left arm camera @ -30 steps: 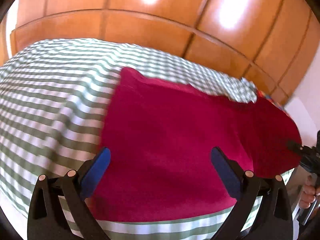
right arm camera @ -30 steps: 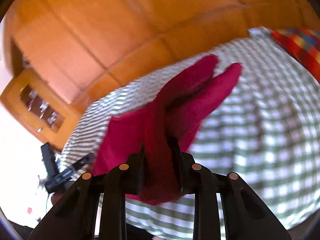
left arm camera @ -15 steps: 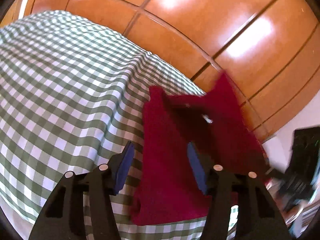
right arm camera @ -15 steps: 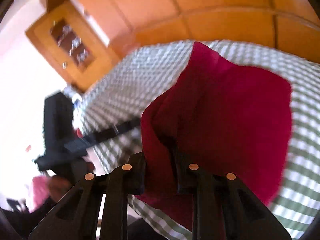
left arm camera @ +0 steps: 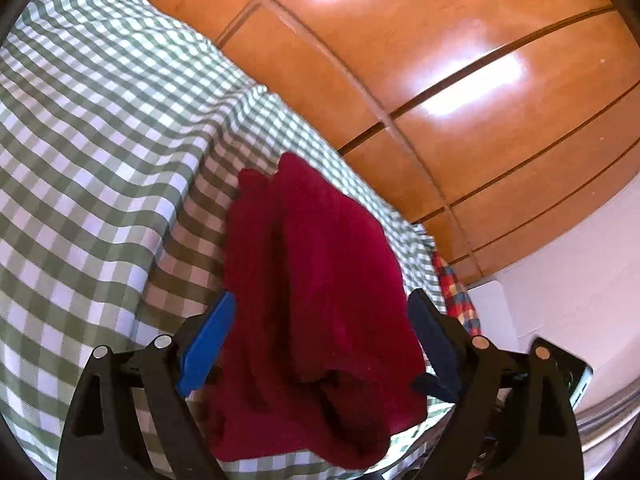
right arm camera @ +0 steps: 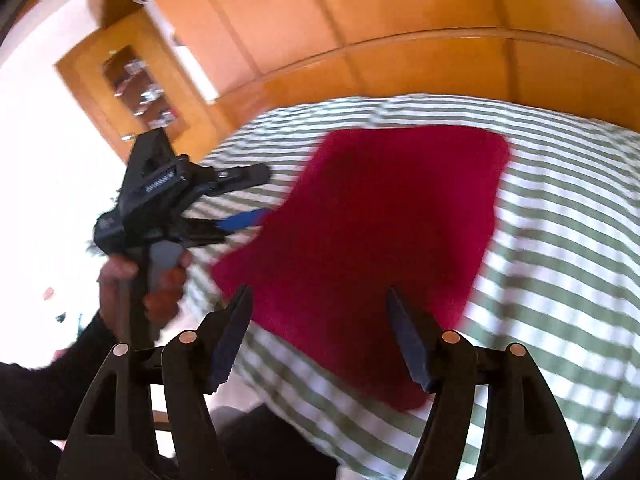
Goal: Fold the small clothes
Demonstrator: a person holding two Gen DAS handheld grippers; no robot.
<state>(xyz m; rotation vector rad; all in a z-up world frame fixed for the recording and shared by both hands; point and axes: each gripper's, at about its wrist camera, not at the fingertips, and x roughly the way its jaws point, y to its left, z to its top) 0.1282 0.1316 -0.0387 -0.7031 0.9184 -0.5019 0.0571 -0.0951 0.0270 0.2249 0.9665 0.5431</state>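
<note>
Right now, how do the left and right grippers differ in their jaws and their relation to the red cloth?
The left gripper has bright blue pads and straddles the bunched near end of the red cloth; the right gripper has darker pads and stands over the cloth's flat near edge. The left jaws stand wider than the right. Shared: both sets of jaws are opening, neither pressing the cloth, which lies on the checked cover.

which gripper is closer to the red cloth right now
Left. The left gripper straddles the red cloth, jaws opening around its folded edge. The right gripper hangs above the cloth's near edge, jaws opening.
</note>
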